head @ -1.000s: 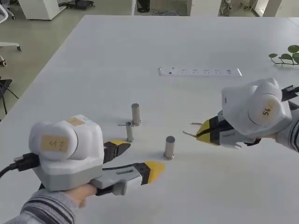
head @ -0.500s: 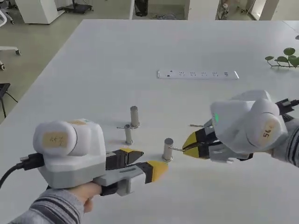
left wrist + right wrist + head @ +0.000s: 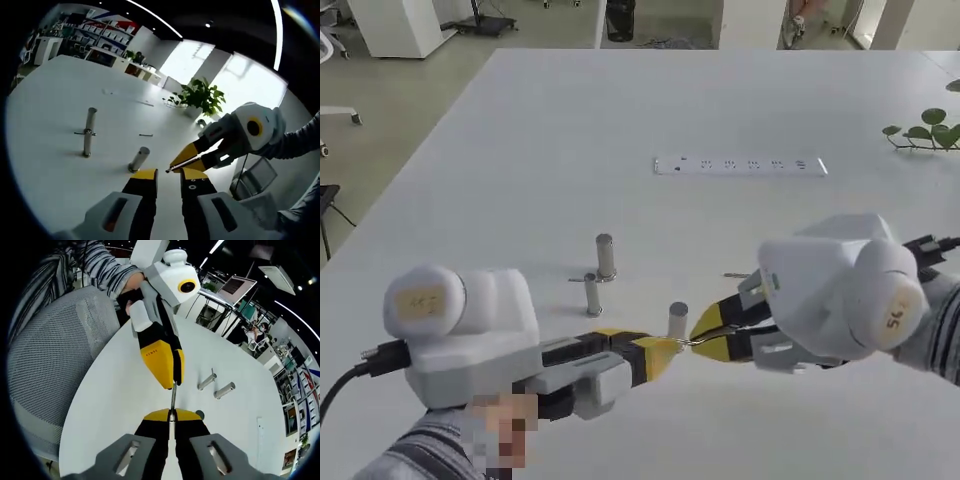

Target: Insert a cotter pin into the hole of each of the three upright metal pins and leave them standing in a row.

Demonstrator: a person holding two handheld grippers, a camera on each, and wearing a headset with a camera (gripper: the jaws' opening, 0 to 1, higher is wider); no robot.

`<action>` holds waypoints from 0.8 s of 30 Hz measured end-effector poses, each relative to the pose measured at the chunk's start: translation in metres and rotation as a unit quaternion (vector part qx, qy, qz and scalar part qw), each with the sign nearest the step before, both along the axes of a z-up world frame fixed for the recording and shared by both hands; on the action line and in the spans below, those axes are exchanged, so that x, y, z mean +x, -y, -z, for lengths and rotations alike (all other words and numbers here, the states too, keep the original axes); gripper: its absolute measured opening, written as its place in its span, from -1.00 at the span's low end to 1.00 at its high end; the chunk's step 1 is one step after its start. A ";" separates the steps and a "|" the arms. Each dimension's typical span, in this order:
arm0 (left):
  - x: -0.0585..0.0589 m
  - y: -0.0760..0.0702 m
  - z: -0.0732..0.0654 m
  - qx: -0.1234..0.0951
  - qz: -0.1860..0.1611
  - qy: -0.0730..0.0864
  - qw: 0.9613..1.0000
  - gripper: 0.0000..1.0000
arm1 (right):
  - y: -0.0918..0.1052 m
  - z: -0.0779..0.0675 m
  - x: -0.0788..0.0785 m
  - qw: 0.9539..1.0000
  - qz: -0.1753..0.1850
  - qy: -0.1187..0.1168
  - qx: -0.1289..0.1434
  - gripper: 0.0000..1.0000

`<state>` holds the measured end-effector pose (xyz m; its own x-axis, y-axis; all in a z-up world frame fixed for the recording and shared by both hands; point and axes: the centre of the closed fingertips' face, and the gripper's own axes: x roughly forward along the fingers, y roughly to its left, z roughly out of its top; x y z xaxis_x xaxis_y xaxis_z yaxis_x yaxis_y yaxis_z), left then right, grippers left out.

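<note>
Setting: open-plan office or lab. Large white table (image 3: 570,120); power strip (image 3: 740,166) on the table; mesh chair (image 3: 55,355) beside the table; potted plant (image 3: 202,97) past the table's edge.

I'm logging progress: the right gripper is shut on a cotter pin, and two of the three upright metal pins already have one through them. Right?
Not two but one: in the head view just the middle metal pin carries an inserted cotter pin. The right gripper is shut on the held cotter pin, as you say.

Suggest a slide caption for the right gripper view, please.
Right gripper holds a thin metal cotter pin by the yellow-tipped left gripper.
</note>
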<state>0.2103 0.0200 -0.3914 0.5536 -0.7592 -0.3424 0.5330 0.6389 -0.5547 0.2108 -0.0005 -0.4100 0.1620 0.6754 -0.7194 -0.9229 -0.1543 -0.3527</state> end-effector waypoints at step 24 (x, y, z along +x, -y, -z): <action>-0.003 0.005 -0.005 -0.003 0.011 0.018 1.000 -1.00 | -0.010 -0.010 -0.007 0.999 0.006 -0.008 0.030 -1.00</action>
<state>0.2075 0.0154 -0.3869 0.5488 -0.7734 -0.3173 0.5666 0.6232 -0.5391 0.2039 0.0094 -0.4003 0.1587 0.7156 -0.6802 -0.9305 -0.1220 -0.3455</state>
